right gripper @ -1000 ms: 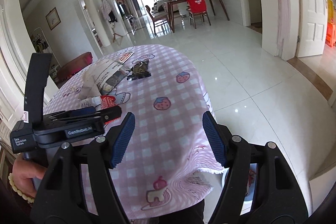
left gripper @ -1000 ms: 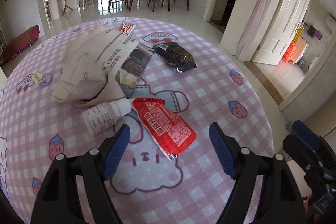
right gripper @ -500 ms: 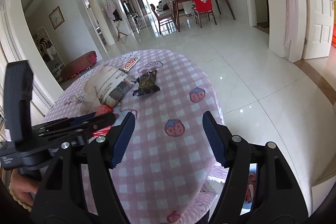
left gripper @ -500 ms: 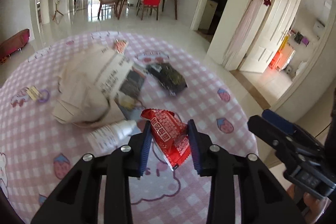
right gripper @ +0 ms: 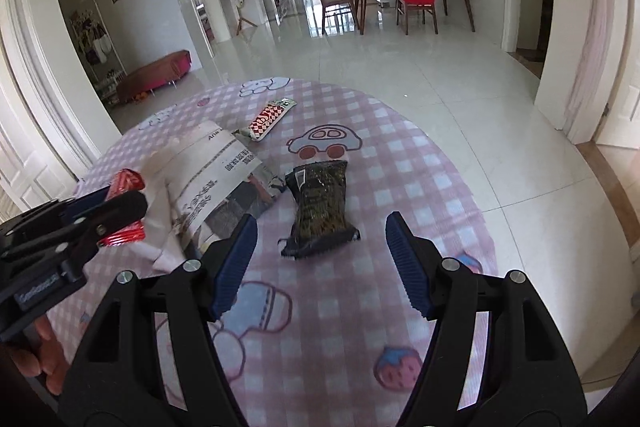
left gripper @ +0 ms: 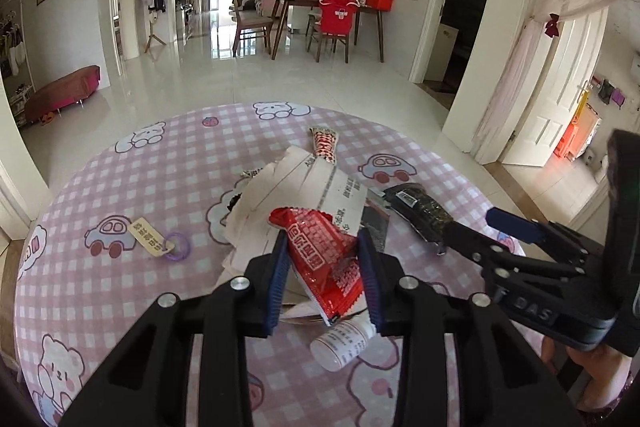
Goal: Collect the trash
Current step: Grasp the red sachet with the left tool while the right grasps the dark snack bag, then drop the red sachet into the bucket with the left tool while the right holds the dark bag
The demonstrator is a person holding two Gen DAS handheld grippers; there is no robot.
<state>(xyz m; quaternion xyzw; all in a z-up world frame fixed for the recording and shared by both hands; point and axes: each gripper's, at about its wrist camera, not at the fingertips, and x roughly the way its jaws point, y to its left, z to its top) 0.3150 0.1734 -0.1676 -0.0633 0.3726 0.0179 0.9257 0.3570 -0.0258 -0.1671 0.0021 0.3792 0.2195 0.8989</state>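
My left gripper (left gripper: 325,279) is shut on a red snack wrapper (left gripper: 320,255) and holds it lifted above the pink checked tablecloth (left gripper: 120,279); the wrapper also shows in the right wrist view (right gripper: 125,183). My right gripper (right gripper: 320,263) is open and empty, just short of a dark snack packet (right gripper: 320,205) lying flat on the cloth. That packet shows in the left wrist view (left gripper: 420,215) too. A crumpled paper envelope (left gripper: 288,187) and a small white bottle (left gripper: 344,343) lie under the left gripper.
A red-and-white checked wrapper (right gripper: 270,117) lies at the table's far side. A paper tag with a purple ring (left gripper: 156,243) lies to the left. The round table's edge (right gripper: 460,187) drops to a glossy tiled floor on the right.
My left gripper closed on the red wrapper and lifted it off the table. My right gripper moved forward over the table toward the dark packet, staying open.
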